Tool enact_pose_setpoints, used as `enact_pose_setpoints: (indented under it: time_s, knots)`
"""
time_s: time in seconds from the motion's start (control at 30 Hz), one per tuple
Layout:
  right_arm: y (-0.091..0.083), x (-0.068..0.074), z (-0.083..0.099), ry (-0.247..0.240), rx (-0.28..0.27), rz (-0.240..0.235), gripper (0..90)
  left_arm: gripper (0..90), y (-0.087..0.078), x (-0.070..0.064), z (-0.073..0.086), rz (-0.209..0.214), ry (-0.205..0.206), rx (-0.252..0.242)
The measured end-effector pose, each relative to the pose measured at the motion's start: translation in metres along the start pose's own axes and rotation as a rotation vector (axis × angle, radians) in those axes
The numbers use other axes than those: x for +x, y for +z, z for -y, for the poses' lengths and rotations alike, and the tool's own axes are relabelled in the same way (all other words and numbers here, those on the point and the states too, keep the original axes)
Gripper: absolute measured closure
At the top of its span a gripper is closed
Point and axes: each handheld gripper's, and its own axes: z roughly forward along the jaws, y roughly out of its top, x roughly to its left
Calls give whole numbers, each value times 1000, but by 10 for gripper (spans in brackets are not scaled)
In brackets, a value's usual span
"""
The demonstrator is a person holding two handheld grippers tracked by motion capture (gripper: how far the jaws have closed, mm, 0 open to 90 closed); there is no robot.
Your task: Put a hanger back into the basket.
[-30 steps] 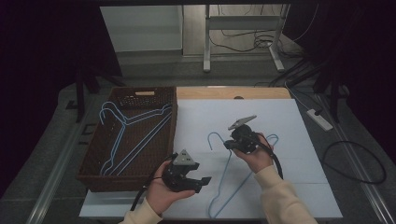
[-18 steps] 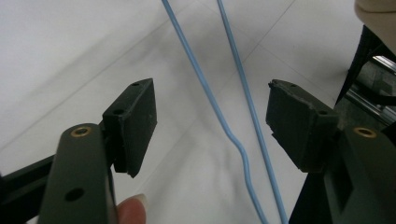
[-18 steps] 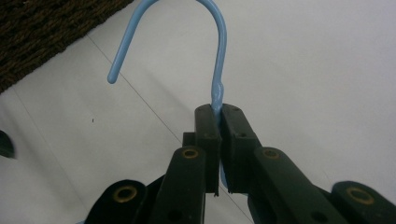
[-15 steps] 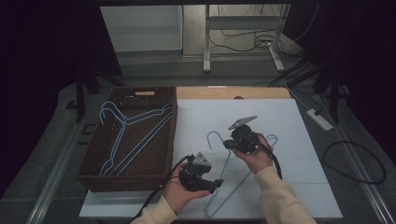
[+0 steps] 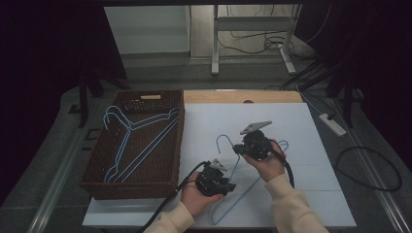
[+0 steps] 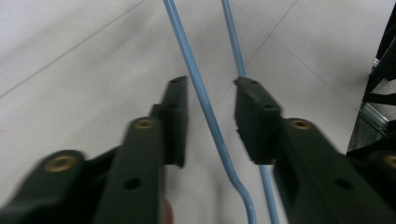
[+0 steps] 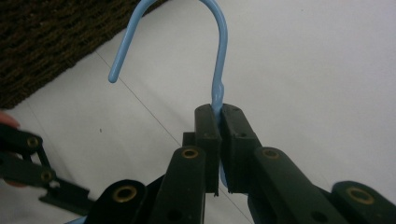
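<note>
- Nearest me, my left gripper (image 5: 217, 183) hangs low over the white table (image 5: 291, 121), jaws spread apart, straddling one blue wire of the hanger (image 6: 205, 105) without touching it.
- That hanger (image 5: 233, 187) lies flat on the table, just right of the basket (image 5: 180, 145), hook pointing away from me.
- I judge it light, thin and springy, with a slick coating; a single-wire hold may let it twist, so the neck and one shoulder wire suit best.
- Farther out, my right gripper (image 5: 243, 148) is clamped tight on the hanger's neck, just below the hook (image 7: 217, 46), palm cupped beneath and wrist turned toward the basket.
- Inside the basket rest more blue hangers (image 5: 131, 145).
</note>
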Motion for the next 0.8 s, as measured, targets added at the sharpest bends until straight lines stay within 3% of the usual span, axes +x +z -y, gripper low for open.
enact_pose_setpoints:
  time_s: [0.07,0.23,0.37,0.53,0.7,0.8]
  knots:
    - [-2,0,1,-1,-12,-1,865,777,0,1,0,-3,-6,-2]
    - [-11,-2,7,22,-73,-10,853,819,-5,3,-1,-14,-35,-23]
    - [-26,-5,17,53,-155,-42,699,847,-8,3,-1,-25,-43,-51]
    - [-54,-1,37,51,-260,-32,526,863,-11,2,-1,-30,-45,-83]
    - [-72,0,64,57,-301,-12,468,864,-19,1,-2,-3,-56,-127]
    - [-76,-1,76,53,-312,-5,457,864,-24,-2,-3,-9,-48,-143]
